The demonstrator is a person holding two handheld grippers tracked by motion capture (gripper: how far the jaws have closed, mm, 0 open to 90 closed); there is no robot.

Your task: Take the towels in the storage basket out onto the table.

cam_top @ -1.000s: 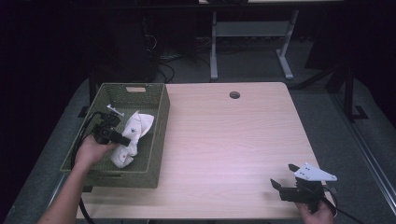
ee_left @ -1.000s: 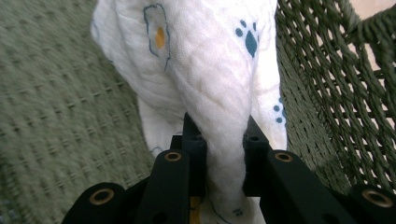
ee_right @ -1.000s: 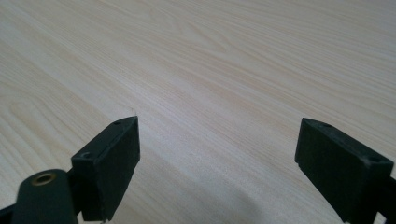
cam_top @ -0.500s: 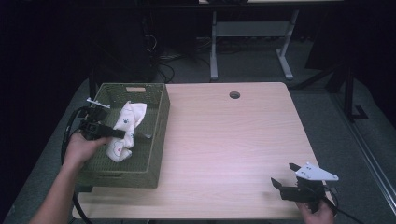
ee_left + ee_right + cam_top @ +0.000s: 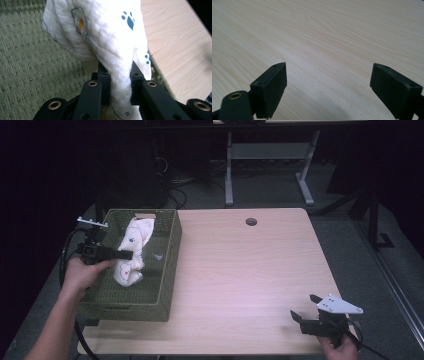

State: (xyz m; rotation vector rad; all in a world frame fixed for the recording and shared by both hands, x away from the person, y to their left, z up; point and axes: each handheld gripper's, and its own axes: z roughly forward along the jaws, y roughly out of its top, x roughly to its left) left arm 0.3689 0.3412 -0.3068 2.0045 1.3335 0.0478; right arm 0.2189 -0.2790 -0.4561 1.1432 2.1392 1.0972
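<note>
We hold right gripper (image 5: 306, 309) at near right corner of table (image 5: 240, 270), jaws spread wide, nothing between, bare wood beneath. Left of it, near left, green woven basket (image 5: 167, 265) sits on table edge. Our left gripper (image 5: 125, 255) hangs over basket's left side, jaws clamped on white cloth (image 5: 132, 252) with paw prints; cloth (image 5: 105, 42) drapes from pads, inside basket. Far centre, round cable hole (image 5: 251, 221) in tabletop.

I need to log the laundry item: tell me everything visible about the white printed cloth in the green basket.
The white printed cloth looks like soft quilted cotton with blue paw prints and blue-outlined, orange-centred shapes. It is bunched, pinched between the left gripper jaws, and hangs over the green woven basket, its lower end seemingly still inside.
</note>
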